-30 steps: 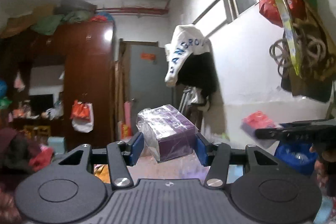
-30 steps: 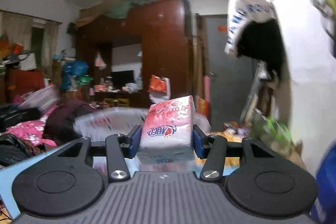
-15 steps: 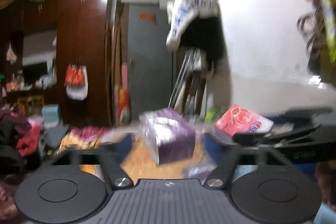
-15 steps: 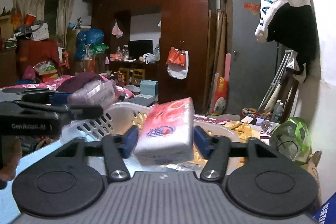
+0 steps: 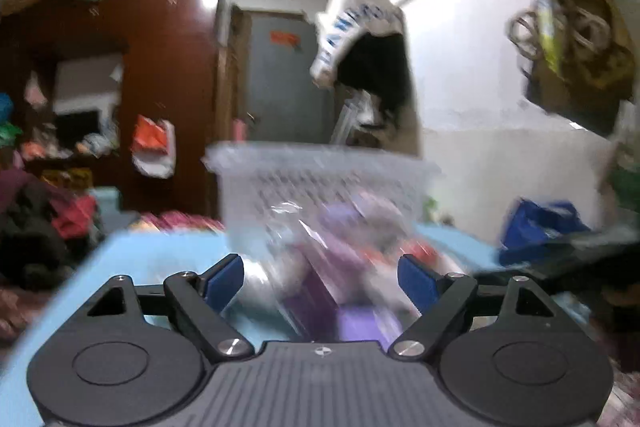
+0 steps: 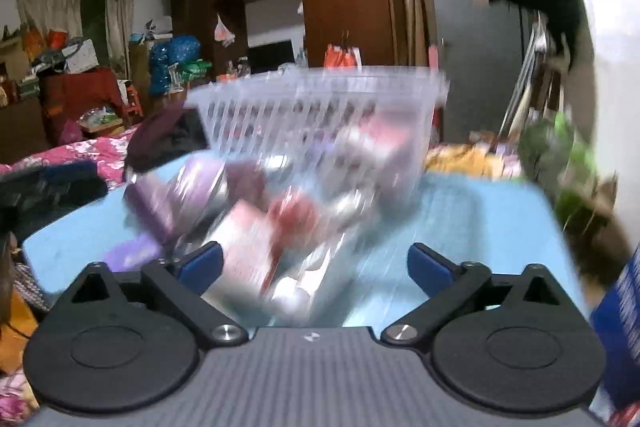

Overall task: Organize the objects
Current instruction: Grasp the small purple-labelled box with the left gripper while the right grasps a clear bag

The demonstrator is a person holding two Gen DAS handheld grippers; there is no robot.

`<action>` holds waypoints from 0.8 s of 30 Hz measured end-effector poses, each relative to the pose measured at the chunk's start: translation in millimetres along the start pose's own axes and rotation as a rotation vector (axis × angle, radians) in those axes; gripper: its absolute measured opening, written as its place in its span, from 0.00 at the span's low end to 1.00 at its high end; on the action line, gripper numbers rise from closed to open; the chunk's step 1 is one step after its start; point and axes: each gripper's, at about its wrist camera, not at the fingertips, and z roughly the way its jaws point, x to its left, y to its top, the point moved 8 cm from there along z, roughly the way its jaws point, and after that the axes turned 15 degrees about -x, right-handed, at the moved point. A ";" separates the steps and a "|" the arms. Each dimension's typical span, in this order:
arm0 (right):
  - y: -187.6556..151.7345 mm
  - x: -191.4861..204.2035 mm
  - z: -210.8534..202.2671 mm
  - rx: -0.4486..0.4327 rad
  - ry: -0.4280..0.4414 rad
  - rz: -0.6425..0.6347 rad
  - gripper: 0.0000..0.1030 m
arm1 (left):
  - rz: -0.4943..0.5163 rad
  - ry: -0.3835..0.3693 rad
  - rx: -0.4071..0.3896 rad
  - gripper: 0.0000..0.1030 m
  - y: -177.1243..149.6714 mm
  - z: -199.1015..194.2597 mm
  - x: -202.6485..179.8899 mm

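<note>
left wrist: left gripper (image 5: pixel 320 275) jaws now wide, purple pack (image 5: pixel 320 291) released, blurred on the tabletop (image 5: pixel 152 255) before the basket (image 5: pixel 320 179) | right wrist: right gripper (image 6: pixel 314 265) jaws wide, red pack (image 6: pixel 256 247) dropped beside it; neither pack binned yet

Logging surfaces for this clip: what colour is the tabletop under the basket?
Light blue tabletop, clearest in the right wrist view, beneath the clear basket.

Light-blue table (image 6: pixel 472 223), clear basket (image 6: pixel 320 107), tissue packs (image 6: pixel 248 251)
</note>
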 end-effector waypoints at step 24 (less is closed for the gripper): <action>-20.3 -10.1 -19.8 -0.034 -0.094 0.037 0.40 | -0.020 0.017 0.044 0.41 -37.3 -3.5 -10.1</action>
